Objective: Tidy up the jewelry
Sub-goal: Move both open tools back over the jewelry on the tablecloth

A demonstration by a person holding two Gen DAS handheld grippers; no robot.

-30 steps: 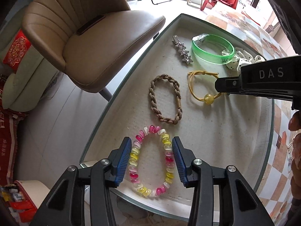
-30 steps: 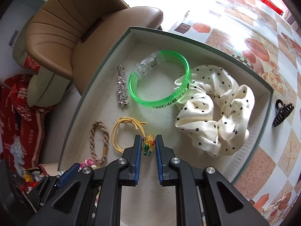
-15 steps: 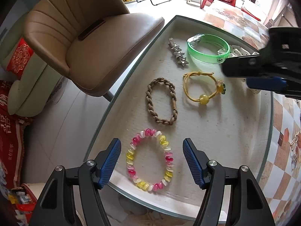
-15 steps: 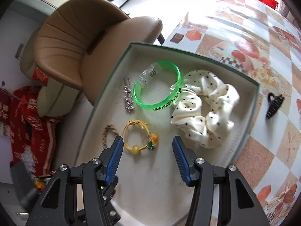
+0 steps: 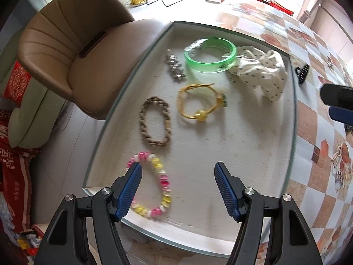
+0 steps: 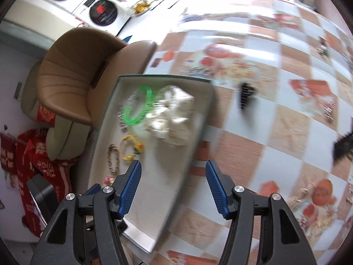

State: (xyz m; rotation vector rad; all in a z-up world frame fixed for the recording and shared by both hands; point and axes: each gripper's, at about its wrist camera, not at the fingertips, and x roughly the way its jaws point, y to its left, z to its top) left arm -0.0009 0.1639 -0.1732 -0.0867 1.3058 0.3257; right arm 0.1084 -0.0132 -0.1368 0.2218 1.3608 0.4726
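Pink and yellow beads (image 5: 154, 185) lie on the tray (image 5: 260, 154), just beside the left claw (image 5: 177, 190), which is wide apart and empty. The right claw (image 6: 173, 186) is opening with nothing in it, above the tray edge and counter (image 6: 275, 132). A brown bracelet (image 5: 155, 123) and yellow bracelet (image 5: 198, 103) lie farther up.

Daylight flooded both views from the far windows, washing the floor and the desk (image 5: 275, 33) nearly white. The left-wrist picture was fairly sharp, with slight smear on the pink and yellow bead bracelet (image 5: 154, 190). The right-wrist picture was heavily motion-blurred across the tray (image 6: 198, 132). Fisheye curvature bent everything, with dark corners.
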